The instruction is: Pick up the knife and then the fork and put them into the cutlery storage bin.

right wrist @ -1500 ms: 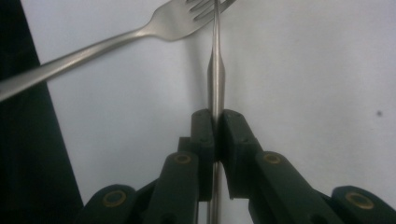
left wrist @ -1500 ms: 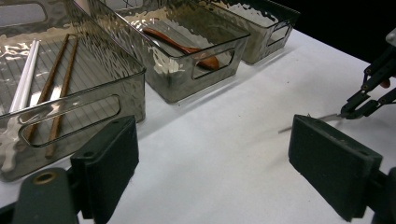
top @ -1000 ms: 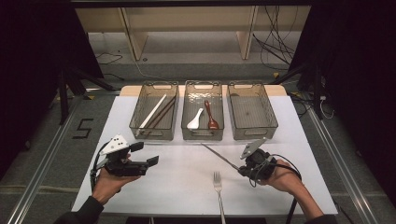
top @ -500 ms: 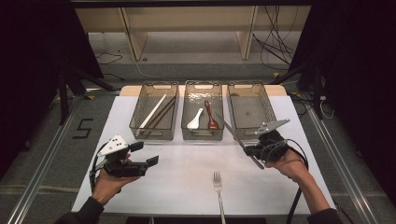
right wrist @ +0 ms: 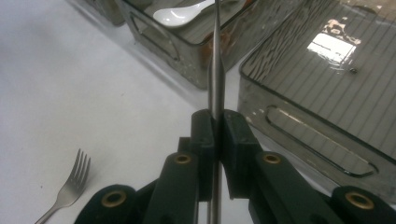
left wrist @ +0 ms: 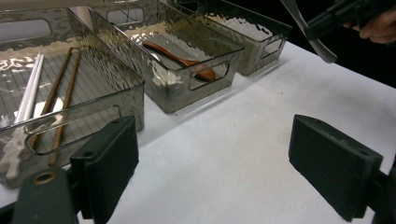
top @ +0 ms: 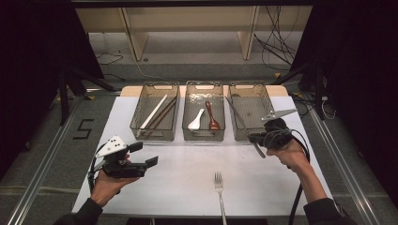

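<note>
Right gripper [right wrist: 215,122] was clamped on the thin edge of a steel knife [top: 241,125], held above the near rim of the empty right-hand bin [top: 268,95]. With so narrow a grip, the knife could probably pivot or slide out between the pads; its far end reached toward the spoon bin [top: 189,112] and might catch that wall. Left gripper [left wrist: 212,163] hovered wide open and empty over the desk [top: 187,168], clear of the fork [top: 218,185].
</note>
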`<state>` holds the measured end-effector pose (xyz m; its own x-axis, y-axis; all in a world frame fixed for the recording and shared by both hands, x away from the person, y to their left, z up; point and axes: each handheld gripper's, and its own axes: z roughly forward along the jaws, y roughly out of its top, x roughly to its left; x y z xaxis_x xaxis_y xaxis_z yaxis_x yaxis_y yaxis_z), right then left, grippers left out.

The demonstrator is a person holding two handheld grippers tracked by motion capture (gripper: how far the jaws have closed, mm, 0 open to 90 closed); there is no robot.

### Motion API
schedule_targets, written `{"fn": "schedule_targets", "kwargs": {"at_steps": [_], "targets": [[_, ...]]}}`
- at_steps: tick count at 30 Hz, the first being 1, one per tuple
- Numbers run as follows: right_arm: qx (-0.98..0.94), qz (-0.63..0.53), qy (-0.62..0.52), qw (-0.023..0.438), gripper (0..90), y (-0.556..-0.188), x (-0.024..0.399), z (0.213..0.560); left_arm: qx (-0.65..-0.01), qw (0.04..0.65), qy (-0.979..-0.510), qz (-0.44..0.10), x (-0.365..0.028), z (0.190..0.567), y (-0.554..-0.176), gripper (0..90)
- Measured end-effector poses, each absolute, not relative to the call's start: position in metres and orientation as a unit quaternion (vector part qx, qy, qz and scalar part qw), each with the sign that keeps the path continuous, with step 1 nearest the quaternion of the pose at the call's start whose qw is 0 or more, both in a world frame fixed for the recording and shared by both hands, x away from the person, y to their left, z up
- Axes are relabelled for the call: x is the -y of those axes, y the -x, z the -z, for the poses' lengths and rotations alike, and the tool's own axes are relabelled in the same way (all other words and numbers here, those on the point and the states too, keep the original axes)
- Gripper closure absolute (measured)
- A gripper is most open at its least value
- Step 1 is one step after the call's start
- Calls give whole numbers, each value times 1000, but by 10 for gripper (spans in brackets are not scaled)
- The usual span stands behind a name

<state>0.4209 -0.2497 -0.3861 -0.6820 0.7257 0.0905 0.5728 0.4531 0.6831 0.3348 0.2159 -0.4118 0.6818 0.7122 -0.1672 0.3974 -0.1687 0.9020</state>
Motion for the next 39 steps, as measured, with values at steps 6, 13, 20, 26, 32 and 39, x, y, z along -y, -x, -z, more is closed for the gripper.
{"fn": "schedule_targets", "kwargs": {"at_steps": [6, 13, 20, 26, 32, 39], "targets": [[-832, -365, -403, 110, 845, -431, 253, 385, -367, 527, -751, -152, -214, 410, -333, 153], [-819, -377, -418, 112, 845, -443, 252, 378, -367, 533, -744, -165, -221, 406, -330, 152], [-805, -373, -444, 124, 845, -461, 256, 371, -373, 532, -741, -167, -223, 407, -329, 152], [-798, -371, -456, 130, 845, -473, 254, 368, -374, 532, -741, -166, -222, 407, -327, 153], [-787, -371, -475, 130, 845, -486, 254, 365, -373, 533, -741, -165, -223, 406, -325, 152], [-775, -370, -494, 132, 844, -501, 251, 361, -374, 533, -741, -164, -222, 408, -326, 152]]}}
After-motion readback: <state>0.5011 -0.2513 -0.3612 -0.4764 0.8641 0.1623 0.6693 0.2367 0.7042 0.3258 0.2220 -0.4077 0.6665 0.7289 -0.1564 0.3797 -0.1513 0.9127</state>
